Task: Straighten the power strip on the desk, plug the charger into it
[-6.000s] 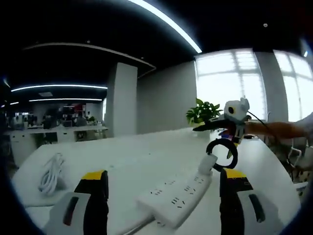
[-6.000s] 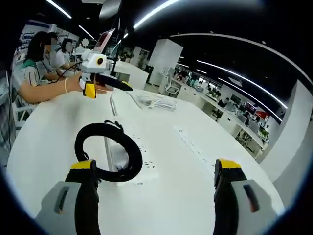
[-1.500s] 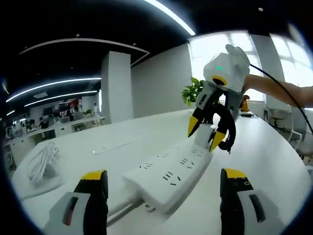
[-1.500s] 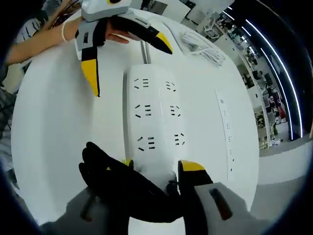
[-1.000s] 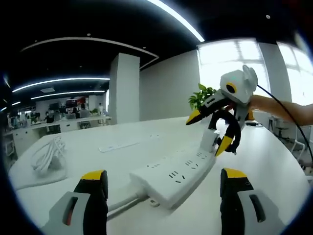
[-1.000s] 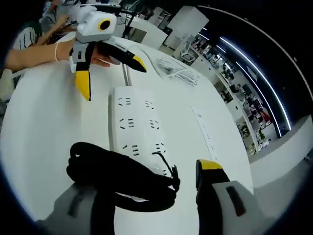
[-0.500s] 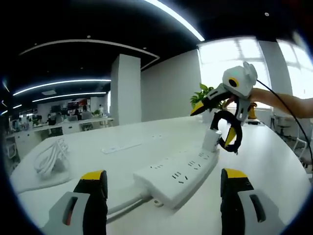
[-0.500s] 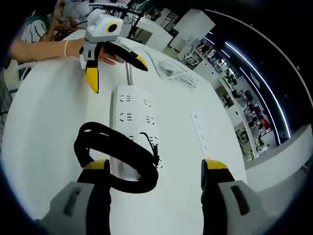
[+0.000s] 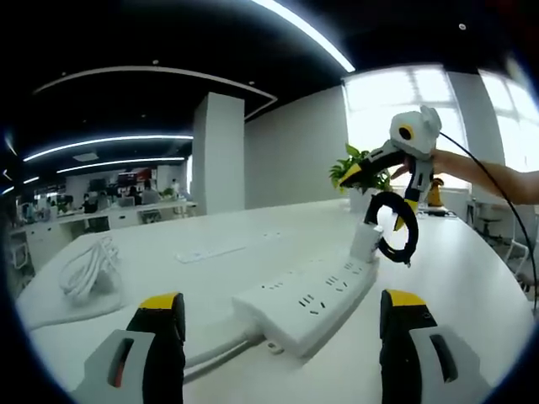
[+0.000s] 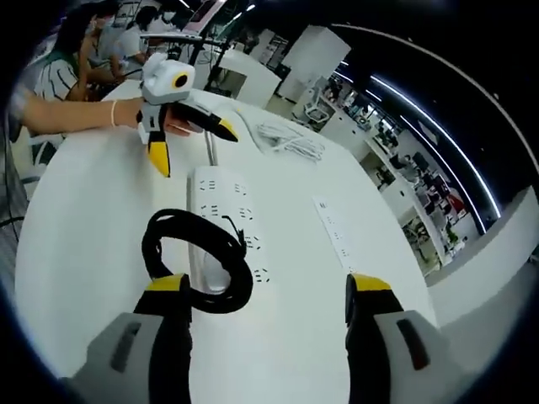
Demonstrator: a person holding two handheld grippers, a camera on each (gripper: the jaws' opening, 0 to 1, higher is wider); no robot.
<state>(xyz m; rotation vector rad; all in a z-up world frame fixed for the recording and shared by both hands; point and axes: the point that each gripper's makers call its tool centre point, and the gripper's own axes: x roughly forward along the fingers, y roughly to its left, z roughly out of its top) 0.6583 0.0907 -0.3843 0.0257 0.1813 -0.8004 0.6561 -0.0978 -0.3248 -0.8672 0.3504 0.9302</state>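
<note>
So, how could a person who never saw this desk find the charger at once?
On the white desk lies a wide white power strip with two rows of sockets. The charger is the small white block standing plugged into its end. A black coiled cable hangs from it, unlike the loose white cable bundle lying apart.

Both views face each other from opposite ends, low over the desk [image 9: 253, 244], sharing the power strip [image 9: 307, 303].

The black cable coil [image 10: 198, 261] hides the charger [image 9: 365, 242] (plugged or not, unclear) in the right gripper view.
</note>
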